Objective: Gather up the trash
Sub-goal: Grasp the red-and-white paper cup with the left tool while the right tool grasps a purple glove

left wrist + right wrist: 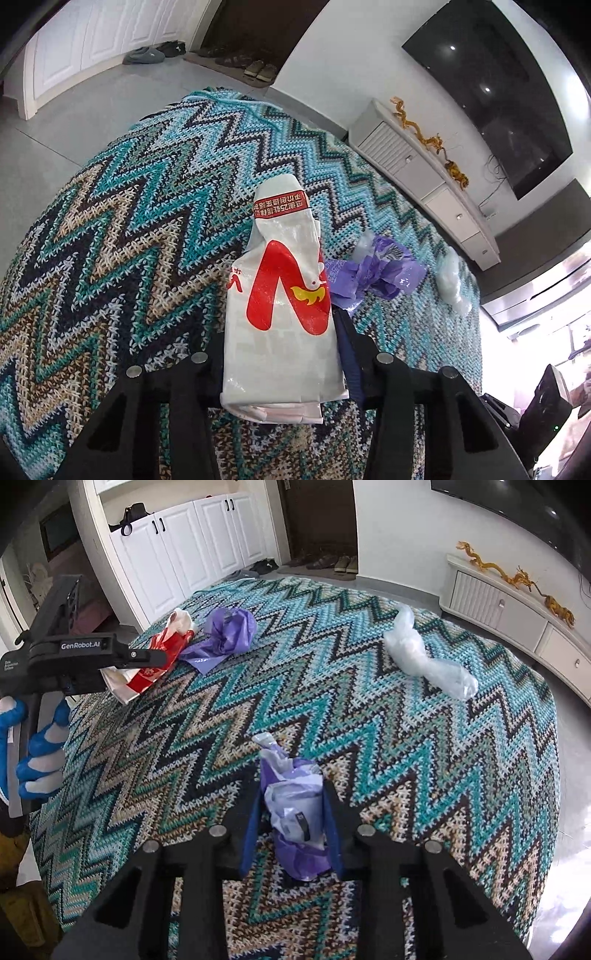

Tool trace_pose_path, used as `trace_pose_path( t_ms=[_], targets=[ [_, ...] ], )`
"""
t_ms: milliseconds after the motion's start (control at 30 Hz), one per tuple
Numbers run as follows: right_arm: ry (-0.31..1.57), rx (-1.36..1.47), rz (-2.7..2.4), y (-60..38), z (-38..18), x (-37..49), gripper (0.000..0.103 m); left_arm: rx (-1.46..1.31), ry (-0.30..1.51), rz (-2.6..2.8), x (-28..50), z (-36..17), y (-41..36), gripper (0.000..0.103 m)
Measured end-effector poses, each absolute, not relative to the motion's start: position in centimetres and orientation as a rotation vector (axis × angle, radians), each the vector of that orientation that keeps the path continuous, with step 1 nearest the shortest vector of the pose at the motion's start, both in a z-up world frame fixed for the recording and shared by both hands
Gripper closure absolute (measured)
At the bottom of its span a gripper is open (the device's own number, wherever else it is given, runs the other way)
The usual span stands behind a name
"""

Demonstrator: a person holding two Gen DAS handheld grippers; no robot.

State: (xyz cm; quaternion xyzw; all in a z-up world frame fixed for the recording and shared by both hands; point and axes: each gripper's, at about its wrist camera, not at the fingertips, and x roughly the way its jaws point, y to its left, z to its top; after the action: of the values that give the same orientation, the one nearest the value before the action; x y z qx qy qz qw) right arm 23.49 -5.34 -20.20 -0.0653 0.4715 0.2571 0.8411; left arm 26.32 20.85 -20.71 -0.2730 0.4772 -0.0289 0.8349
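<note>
Already both of my grippers are loaded: my left gripper (280, 354) has its jaws pinching a white-and-red plastic bag (284, 306), flattened and folded, and my right gripper (293, 827) has its jaws pressed onto a crumpled purple-and-white bag (295, 812). Both pieces hang over the zigzag knitted blanket (369, 720) that covers the surface below me; I cannot tell what lies under it. Taking the loose purple bag (227, 633) as my landmark, it lies on the blanket just beside the white-and-red bag that my left jaws carry, near the blanket's far-left edge in the right wrist view. The clear plastic bag (424, 657) lies well apart from it, toward the white cabinet (517, 609). I judge all of this to be thin film: nearly weightless, limp, slick and springy, so it will not break but can slide out of a shallow pinch or unfurl. The best hold is across the thickest bunched wad, deep between the pads, not on a loose flap. For the loose purple bag I would bite its crumpled middle; for the clear one, its twisted waist. With both jaws full, I judge something must be dropped off before another grab.
</note>
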Motion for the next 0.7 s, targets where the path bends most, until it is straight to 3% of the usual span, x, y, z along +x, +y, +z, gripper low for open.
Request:
trace_pose_path(
  t_ms=[367,700],
  targets=[
    [0.913,-0.135,0.512,-5.0,-15.9,20.3,0.074,-0.599,0.939,-0.146,22.3,-18.1,22.8,0.06],
    [0.773,-0.102,0.432,-8.6,-9.5,17.0,0.074,-0.501,0.838,-0.237,18.9,-11.8,20.7,0.06]
  ],
)
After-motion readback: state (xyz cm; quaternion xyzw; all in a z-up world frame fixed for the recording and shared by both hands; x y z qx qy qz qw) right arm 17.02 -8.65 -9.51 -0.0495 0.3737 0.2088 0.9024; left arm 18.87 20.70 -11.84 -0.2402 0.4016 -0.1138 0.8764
